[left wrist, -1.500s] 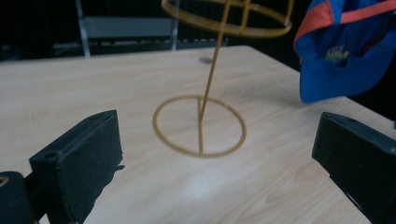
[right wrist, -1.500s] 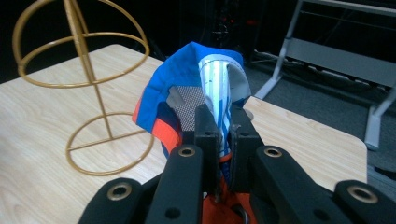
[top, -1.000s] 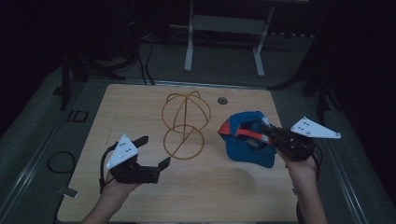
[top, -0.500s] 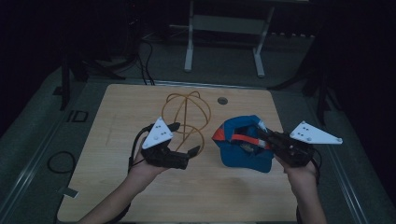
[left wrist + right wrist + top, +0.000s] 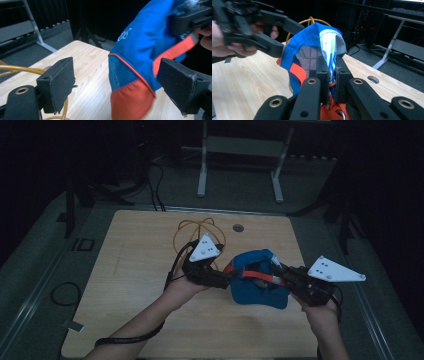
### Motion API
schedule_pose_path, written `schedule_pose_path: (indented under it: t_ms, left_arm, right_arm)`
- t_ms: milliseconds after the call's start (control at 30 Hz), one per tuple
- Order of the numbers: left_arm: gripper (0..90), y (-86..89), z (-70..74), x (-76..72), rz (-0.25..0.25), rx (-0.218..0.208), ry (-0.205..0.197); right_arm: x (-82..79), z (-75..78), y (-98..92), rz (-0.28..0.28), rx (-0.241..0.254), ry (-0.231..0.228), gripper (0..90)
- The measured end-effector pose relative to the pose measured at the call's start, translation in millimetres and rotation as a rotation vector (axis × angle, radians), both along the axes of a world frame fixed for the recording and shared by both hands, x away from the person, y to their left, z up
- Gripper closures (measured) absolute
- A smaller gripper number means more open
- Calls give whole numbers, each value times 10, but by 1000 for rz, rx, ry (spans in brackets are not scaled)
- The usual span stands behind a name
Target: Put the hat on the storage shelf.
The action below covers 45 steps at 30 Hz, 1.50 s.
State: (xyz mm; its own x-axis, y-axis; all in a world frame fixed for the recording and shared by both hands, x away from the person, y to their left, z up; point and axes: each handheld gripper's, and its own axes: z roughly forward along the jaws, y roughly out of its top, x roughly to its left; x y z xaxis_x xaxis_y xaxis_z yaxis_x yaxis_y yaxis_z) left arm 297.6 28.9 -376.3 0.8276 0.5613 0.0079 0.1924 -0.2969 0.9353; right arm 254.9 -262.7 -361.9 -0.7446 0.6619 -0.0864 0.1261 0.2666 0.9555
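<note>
High view first: the wooden tabletop (image 5: 135,285) carries the work, and on it, toward the far edge at its middle, stands the wire hat stand (image 5: 199,232), a yellowish frame of hoops. In front of the stand, nearer the right edge than the left, we find the blue cap (image 5: 257,285) with its orange trim, lifted off the wood rather than lying flat.

What has changed is on the left. A second ago our left gripper (image 5: 223,279) sat near the front left part of the tabletop, well apart from the cap; it has since crossed in front of the stand and now meets the cap's left side. Its jaws have just been closing a little but stand wide, and in the left gripper view the cap (image 5: 140,62) hangs between the two pads without either pressing on it.

Our right gripper (image 5: 280,276) has hardly shifted: its jaws are clamped narrow on the cap's inner band, as the right gripper view shows, fabric (image 5: 329,52) pinched between them.

We judge the cap is about to be held from both sides, which should let us spread it and set it over the stand.
</note>
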Motion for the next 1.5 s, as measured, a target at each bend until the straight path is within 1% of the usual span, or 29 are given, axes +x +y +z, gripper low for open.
schedule_pose_path:
  t_ms: [67,100,200,333,400,433,467,500,567,600,633,667,700,733,800,833,867,933,1000,1033,1133,1200,1233,1267,1300,1333,1367,1433,1500]
  left_arm:
    - [163,-34,-6,19,-4,-7,11]
    - [188,-48,-7,28,-16,-13,19]
    - [194,-107,-8,15,-22,8,21]
    - [254,-177,-20,-39,-40,34,15]
    - [325,-199,-22,-49,-60,33,23]
    - [350,-218,-23,-55,-83,35,27]
    - [416,-228,-26,-62,-91,37,25]
    - [440,-245,-30,-70,-99,38,21]
    - [525,-272,-38,-78,-112,47,17]
    - [557,-282,-42,-79,-113,45,21]
    - [619,-291,-45,-75,-129,42,28]
    - [665,-304,-51,-78,-129,45,24]
    - [665,-315,-54,-82,-126,46,24]
    - [710,-325,-57,-81,-132,45,29]
    - [819,-354,-69,-92,-130,51,25]
    - [858,-376,-76,-100,-131,59,23]
    - [865,-391,-83,-105,-128,67,17]
    - [869,-420,-101,-102,-135,71,29]
    - [873,-435,-118,-100,-132,78,26]
    - [874,-442,-124,-100,-139,78,31]
    - [877,-455,-122,-106,-140,74,22]
    - [878,-462,-104,-119,-134,74,5]
    - [878,-463,-87,-124,-143,65,3]
    - [877,-466,-72,-137,-137,66,-14]
    - [878,-466,-61,-143,-137,68,-22]
    - [877,-468,-51,-147,-143,59,-21]
    - [877,-473,-42,-159,-139,56,-36]
    - [878,-484,-35,-174,-152,57,-45]
    - [878,-488,-41,-201,-156,66,-82]
  right_arm:
    - [-26,10,8,13,0,-3,848]
    - [-38,12,14,13,-2,-7,848]
    - [-66,16,27,24,0,-9,848]
    - [-105,20,39,36,3,-19,847]
    - [-118,22,44,40,5,-19,847]
    - [-125,23,48,43,6,-20,847]
    - [-136,23,54,44,1,-22,847]
    - [-143,22,59,45,2,-23,847]
    - [-159,19,64,51,3,-24,847]
    - [-167,17,66,52,1,-25,847]
    - [-171,13,66,50,0,-25,847]
    - [-178,8,56,55,6,-21,847]
    - [-178,8,56,55,6,-21,847]
    - [-183,5,55,53,6,-22,847]
    - [-192,-12,46,45,2,-21,847]
    - [-195,-25,40,43,3,-17,847]
    - [-201,-43,37,42,1,-13,846]
    - [-218,-74,29,40,2,-4,846]
    - [-232,-99,17,37,-2,-3,844]
    - [-235,-113,8,34,-1,2,843]
    - [-246,-155,-29,29,6,21,839]
    - [-268,-167,-43,25,7,21,834]
    - [-285,-171,-51,24,10,22,831]
    - [-311,-174,-61,31,13,23,826]
    - [-339,-174,-66,25,10,21,823]
    - [-356,-175,-72,23,10,21,822]
    - [-379,-181,-80,27,15,29,821]
    - [-435,-197,-77,30,12,31,814]
    - [-486,-211,-64,52,2,42,778]
